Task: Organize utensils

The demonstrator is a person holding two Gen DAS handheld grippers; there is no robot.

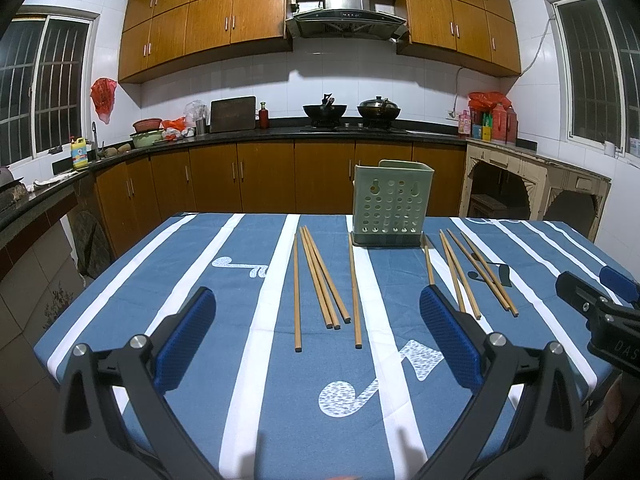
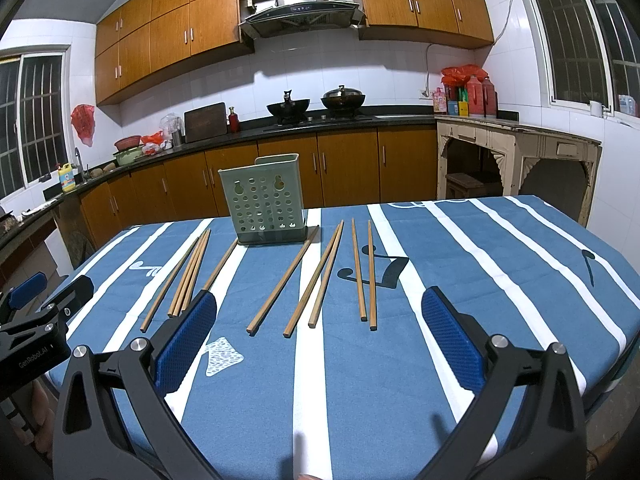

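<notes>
Several wooden chopsticks lie on the blue striped tablecloth (image 1: 200,304), in a left group (image 1: 320,280) and a right group (image 1: 480,276); in the right wrist view they show as a left group (image 2: 188,276) and a right group (image 2: 360,272). A pale green perforated utensil holder (image 1: 390,204) stands upright at the table's far middle, also in the right wrist view (image 2: 266,200). My left gripper (image 1: 318,336) is open and empty above the near table. My right gripper (image 2: 320,336) is open and empty, beside it (image 1: 596,300).
The table's edges fall off at left (image 1: 60,320) and right (image 2: 624,320). Kitchen counters (image 1: 280,132) with woks (image 1: 324,110) and wooden cabinets stand behind. A cream carved side table (image 2: 516,148) stands at the right.
</notes>
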